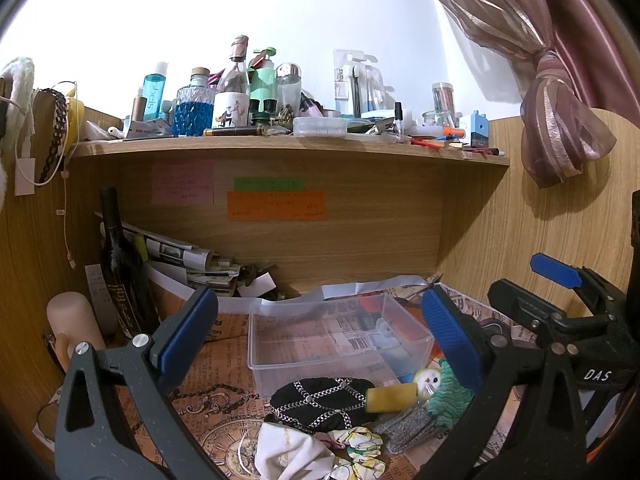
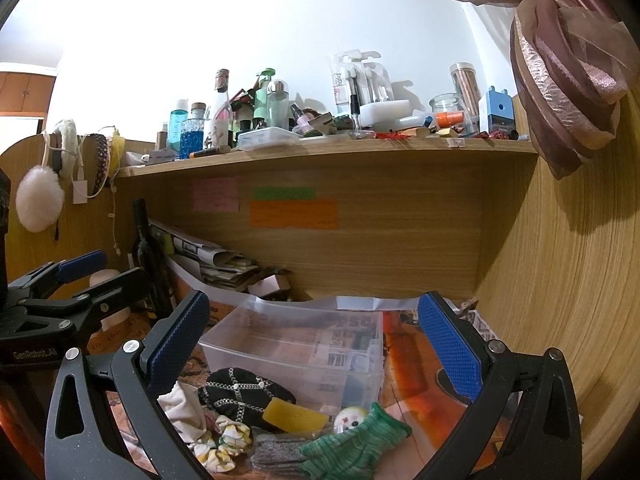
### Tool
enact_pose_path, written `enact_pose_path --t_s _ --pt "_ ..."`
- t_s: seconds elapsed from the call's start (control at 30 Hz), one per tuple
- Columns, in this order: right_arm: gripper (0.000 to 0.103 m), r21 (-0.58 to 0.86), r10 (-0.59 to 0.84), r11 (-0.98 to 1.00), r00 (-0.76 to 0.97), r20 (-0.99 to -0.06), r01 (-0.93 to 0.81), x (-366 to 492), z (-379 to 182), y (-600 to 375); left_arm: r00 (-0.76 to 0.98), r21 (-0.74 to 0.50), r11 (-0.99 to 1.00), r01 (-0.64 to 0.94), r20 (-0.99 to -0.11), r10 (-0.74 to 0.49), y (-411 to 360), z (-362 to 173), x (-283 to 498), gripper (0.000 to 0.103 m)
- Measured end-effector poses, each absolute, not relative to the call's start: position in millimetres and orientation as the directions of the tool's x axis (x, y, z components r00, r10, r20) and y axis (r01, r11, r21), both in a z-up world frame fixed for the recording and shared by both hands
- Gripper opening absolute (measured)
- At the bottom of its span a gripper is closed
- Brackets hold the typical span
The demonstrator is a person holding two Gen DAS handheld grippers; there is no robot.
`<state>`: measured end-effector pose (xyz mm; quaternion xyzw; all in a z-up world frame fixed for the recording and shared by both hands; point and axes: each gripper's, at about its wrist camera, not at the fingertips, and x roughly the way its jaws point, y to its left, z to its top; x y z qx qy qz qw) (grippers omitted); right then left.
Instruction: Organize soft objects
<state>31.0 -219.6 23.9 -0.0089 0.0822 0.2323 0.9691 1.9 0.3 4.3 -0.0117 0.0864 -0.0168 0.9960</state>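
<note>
A wooden bench point(image 1: 500, 240) with a cluttered shelf point(image 1: 288, 146) above it carries everything, its surface covered by printed paper point(image 1: 224, 360). Toward the middle stands a clear plastic box point(image 1: 336, 344), with nothing soft inside it that can be seen. The left hand-held gripper point(image 1: 320, 336) hangs above the near part of the bench with its jaws spread wide and holding nothing; the box shows between its blue pads point(image 1: 188, 324), and the soft things lie nearer and lower, just in front of the box. The right hand-held gripper point(image 2: 320, 344) is likewise wide apart and bare, framing the same box, with the pile below it. In that pile, the black cap point(image 1: 320, 402) with its chain pattern lies against the near wall of the box, a white cloth point(image 1: 288, 452) sits nearer and to its left, a green knit piece point(image 2: 352, 444) lies on the right, a grey knit piece point(image 2: 276, 454) lies beside it, a yellow sponge point(image 2: 292, 416) rests against the cap, and a floral scrunchie point(image 2: 228, 440) lies between cloth and grey knit.
</note>
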Motion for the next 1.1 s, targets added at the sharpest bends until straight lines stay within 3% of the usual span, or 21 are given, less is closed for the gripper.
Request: enact_pose_path --t_s 0.3,0.43,0.7,0.83,1.1 --pt "0.103 0.028 0.451 0.891 0.875 -0.176 -0.454 35 23 -221 0.978 -0.029 0.999 0.044 -0.202 -0.048 -1 3 5 0.103" --pt "0.103 0.030 0.444 0.893 0.871 -0.211 -0.448 42 18 -222 0.960 -0.050 0.998 0.050 -0.272 -0.062 5 -9 18 0.103" --pt "0.103 0.068 0.405 0.909 0.833 -0.377 -0.411 72 -23 -239 0.892 -0.124 0.991 0.044 -0.442 -0.095 32 -58 47 0.103" --pt "0.103 0.072 0.376 0.918 0.802 -0.463 -0.389 81 -46 -244 0.857 -0.120 0.992 0.028 -0.508 -0.086 34 -82 52 0.086" --pt "0.093 0.108 0.373 0.914 0.710 -0.597 -0.390 90 -89 -247 0.786 -0.090 0.996 0.008 -0.615 -0.062 33 -129 55 0.073"
